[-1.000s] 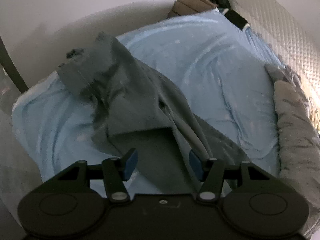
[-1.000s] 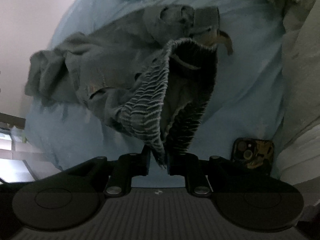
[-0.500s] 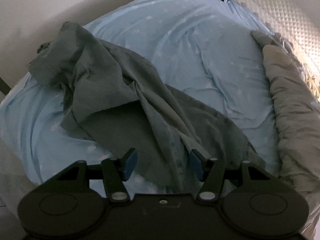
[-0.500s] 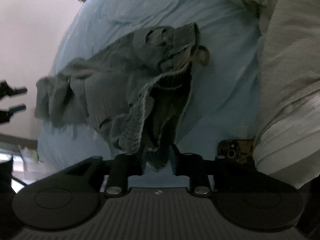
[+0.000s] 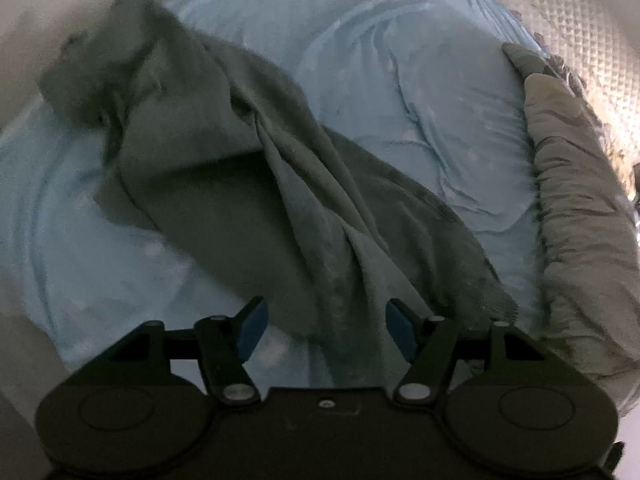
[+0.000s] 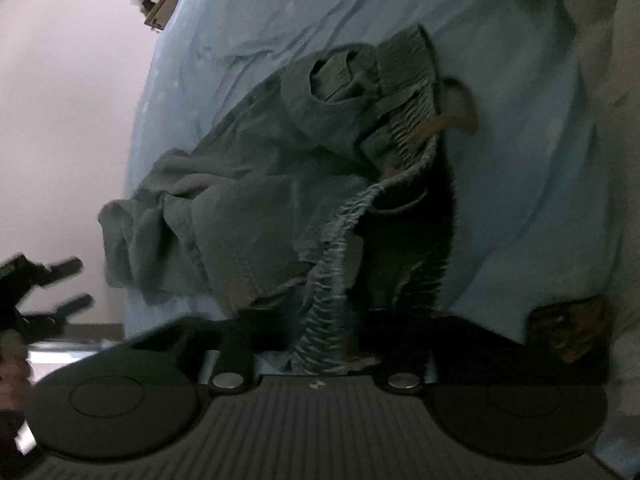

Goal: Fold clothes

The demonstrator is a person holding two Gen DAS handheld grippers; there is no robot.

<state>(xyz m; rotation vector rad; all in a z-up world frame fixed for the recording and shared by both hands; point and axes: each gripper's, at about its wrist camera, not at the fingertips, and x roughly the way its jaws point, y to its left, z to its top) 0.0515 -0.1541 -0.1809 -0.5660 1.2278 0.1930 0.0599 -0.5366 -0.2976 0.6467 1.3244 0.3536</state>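
Observation:
A grey-green garment (image 5: pixel 280 184) with a ribbed elastic waistband (image 6: pixel 340 248) lies crumpled on the light blue bed sheet (image 5: pixel 420 60). My left gripper (image 5: pixel 325 320) hovers just over one end of it. Its jaws are opening, and a fold of the cloth lies below and between the blue pads (image 5: pixel 252 320) without being pinched. My right gripper (image 6: pixel 324 332) is shut on the waistband, which rises from the jaws toward the rest of the garment (image 6: pixel 248 216). The left gripper (image 6: pixel 60 284) also shows at the left edge of the right wrist view.
A grey quilt (image 5: pixel 576 200) is bunched along the right side of the bed. A phone (image 6: pixel 572 328) lies on the sheet right of my right gripper, beside pale bedding (image 6: pixel 624 160). A cardboard box (image 6: pixel 160 8) stands past the far end of the bed.
My left gripper came down closer to the garment and its jaws widened a little. My right gripper loosened on the waistband, then shut on it again and rolled. The left gripper entered the right view.

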